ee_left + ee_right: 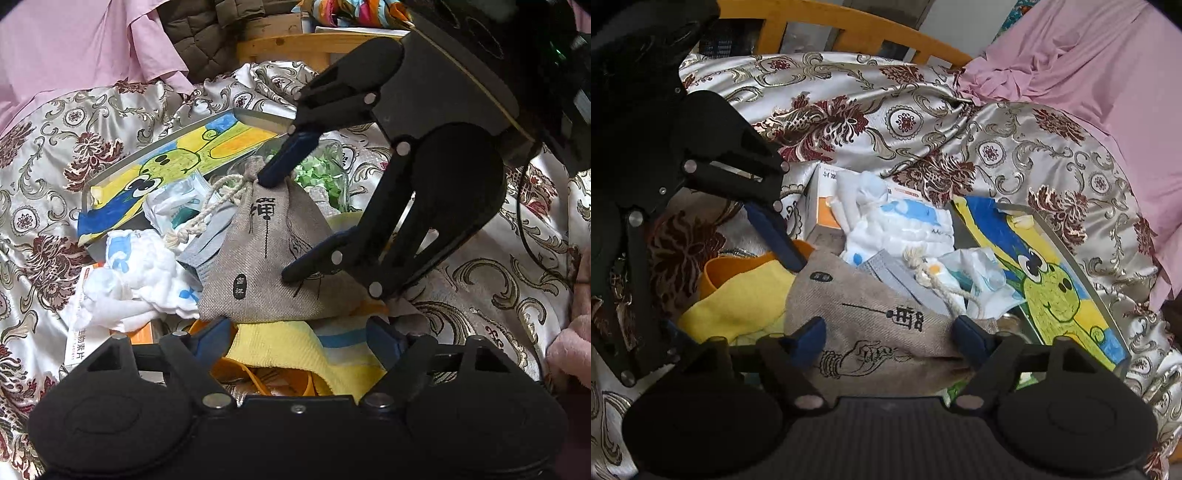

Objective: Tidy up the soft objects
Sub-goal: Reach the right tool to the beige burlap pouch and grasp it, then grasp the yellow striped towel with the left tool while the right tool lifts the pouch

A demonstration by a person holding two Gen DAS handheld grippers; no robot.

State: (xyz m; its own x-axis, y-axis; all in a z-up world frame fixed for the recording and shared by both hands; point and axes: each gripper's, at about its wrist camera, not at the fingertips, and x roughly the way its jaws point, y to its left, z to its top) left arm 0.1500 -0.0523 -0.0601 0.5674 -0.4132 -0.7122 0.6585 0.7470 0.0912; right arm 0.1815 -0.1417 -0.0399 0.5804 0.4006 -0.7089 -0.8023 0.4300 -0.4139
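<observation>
Left wrist view: the grey linen drawstring pouch with black printed characters stands at frame centre on a heap of soft things, its gathered neck and white cotton cord toward the upper left, its broad base toward the bottom of the frame, so the long axis runs from lower centre up to the neck. The right gripper reaches in from the upper right; one blue-padded finger rests at the neck, the other lies against the lower right face, jaws apart and spanning the pouch along that axis, with no firm pinch evident. The left gripper sits just below the pouch base, jaws open over a yellow towel with blue stripes, holding nothing. In the right wrist view the pouch lies directly between the right gripper's separated fingertips, neck toward the right of the frame, while the left gripper's blue finger touches its upper left corner. The right gripper judged nearer and better placed to close. Beside the pouch lie a crumpled white and blue cloth and a framed crayon drawing of a green creature, all on a silver floral satin bedspread.
</observation>
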